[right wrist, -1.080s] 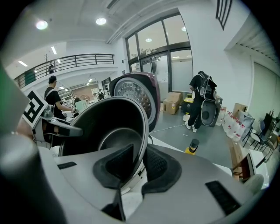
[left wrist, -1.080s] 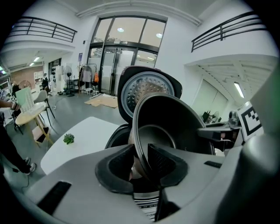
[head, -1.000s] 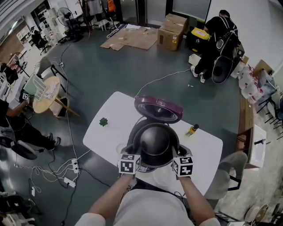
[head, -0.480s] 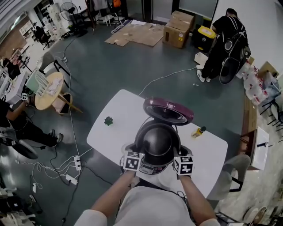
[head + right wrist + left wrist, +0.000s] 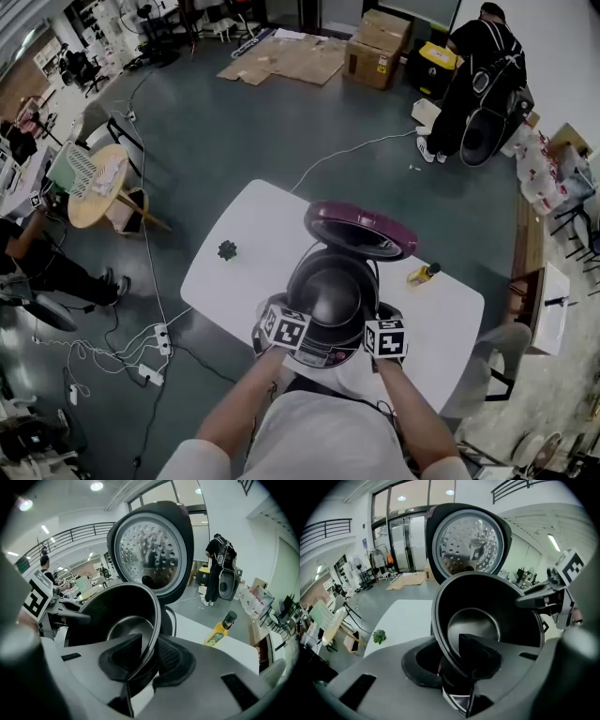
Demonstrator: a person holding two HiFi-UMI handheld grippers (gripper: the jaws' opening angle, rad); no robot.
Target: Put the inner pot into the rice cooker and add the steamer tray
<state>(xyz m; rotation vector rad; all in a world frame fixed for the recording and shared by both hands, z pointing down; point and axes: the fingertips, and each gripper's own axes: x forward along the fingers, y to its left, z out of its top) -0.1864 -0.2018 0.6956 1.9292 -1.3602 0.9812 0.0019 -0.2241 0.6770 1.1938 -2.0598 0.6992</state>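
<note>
Inner pot (image 5: pixel 330 292), judged stiff, slick and fairly heavy, tilted at the mouth of the rice cooker (image 5: pixel 323 356); left gripper (image 5: pixel 452 660) pinches its thin rim, while right gripper (image 5: pixel 149 656), jaws just now opening, lightly pinches the opposite rim.

A white table (image 5: pixel 248 248) stands on a grey-green floor (image 5: pixel 244 131), with cardboard boxes (image 5: pixel 377 47) near the far wall.

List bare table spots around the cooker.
Left stretch of table between plant and cooker is bare; so is the right end past the bottle. Crowded: middle, where the cooker, its open lid and the pot sit.
</note>
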